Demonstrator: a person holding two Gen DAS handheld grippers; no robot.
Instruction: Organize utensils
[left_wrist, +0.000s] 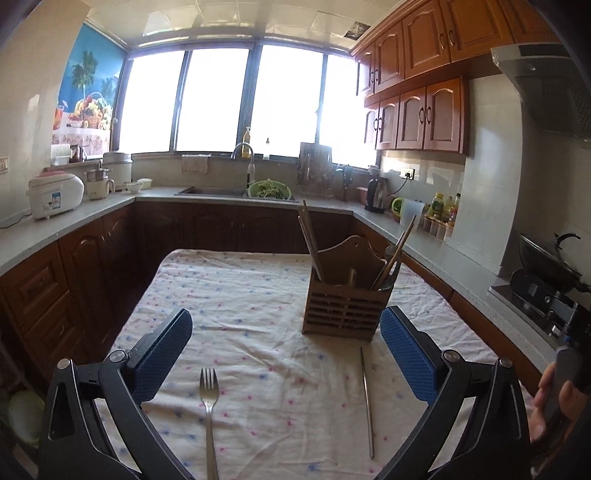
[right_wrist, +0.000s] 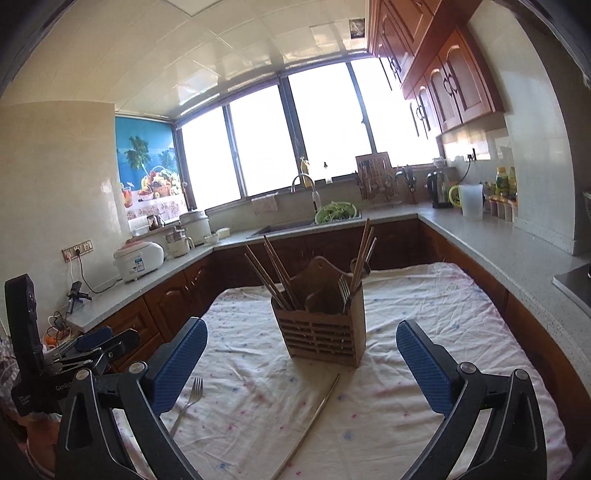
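Your left hand-held gripper (left_wrist: 286, 332) spread, fork (left_wrist: 209, 402) between its fingers, wooden utensil holder (left_wrist: 343, 295) ahead, metal chopstick (left_wrist: 367, 402) beside, right hand-held gripper (right_wrist: 301, 343) spread, cloth-covered desk (left_wrist: 240, 295), kitchen.

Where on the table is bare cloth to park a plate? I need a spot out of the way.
Free: the cloth left of the holder, out to the table's left edge, and the strip behind the holder. Crowded: the near side, where the fork and the metal chopstick lie in front of the holder.
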